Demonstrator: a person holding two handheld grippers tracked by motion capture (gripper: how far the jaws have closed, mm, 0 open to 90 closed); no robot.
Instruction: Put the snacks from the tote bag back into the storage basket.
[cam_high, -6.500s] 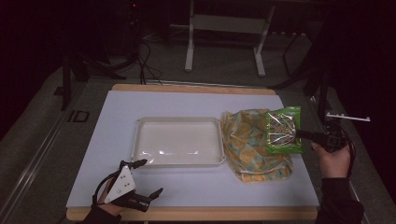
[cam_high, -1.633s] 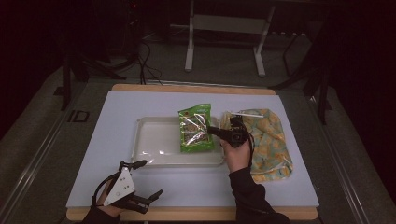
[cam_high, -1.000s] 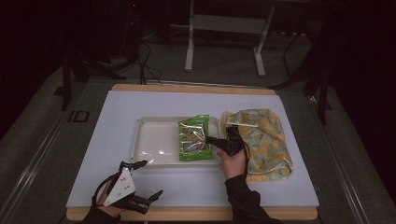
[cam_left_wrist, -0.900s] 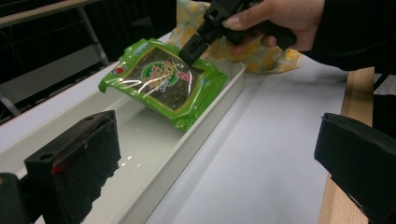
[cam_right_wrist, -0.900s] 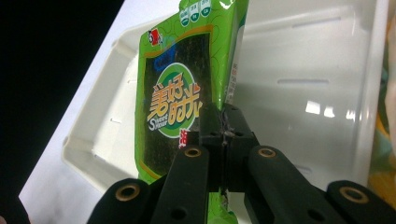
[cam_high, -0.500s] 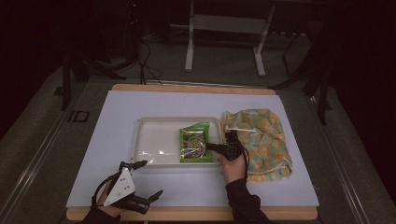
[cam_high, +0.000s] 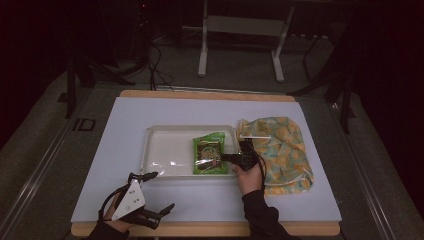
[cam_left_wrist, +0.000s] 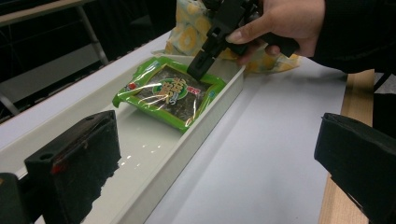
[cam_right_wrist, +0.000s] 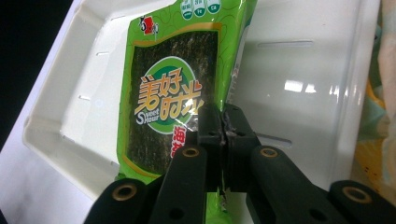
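Note:
A green seaweed snack packet (cam_high: 210, 156) lies flat in the right part of a white plastic tray (cam_high: 165, 145) at the table's middle. My right gripper (cam_high: 227, 158) reaches in from the tray's right side, shut on the packet's right edge. In the right gripper view the two jaws (cam_right_wrist: 224, 123) pinch the thin edge of the packet (cam_right_wrist: 168, 93) over the tray (cam_right_wrist: 308, 70). My left gripper (cam_high: 161, 191) rests open near the front left of the table, with nothing between its jaws. The left gripper view shows the packet (cam_left_wrist: 170, 93), the tray (cam_left_wrist: 140, 186) and the right gripper (cam_left_wrist: 198, 70) beyond.
A yellow patterned cloth bag (cam_high: 282, 150) lies on the white mat right of the tray, close behind the right hand. The left half of the tray holds nothing. The table's wooden front edge (cam_high: 210, 229) runs just past the left gripper.
The right gripper carried the packet from the cloth bag leftward to the tray. Over the last second the packet came down from a tilted hold to lie flat. The left gripper stayed put.

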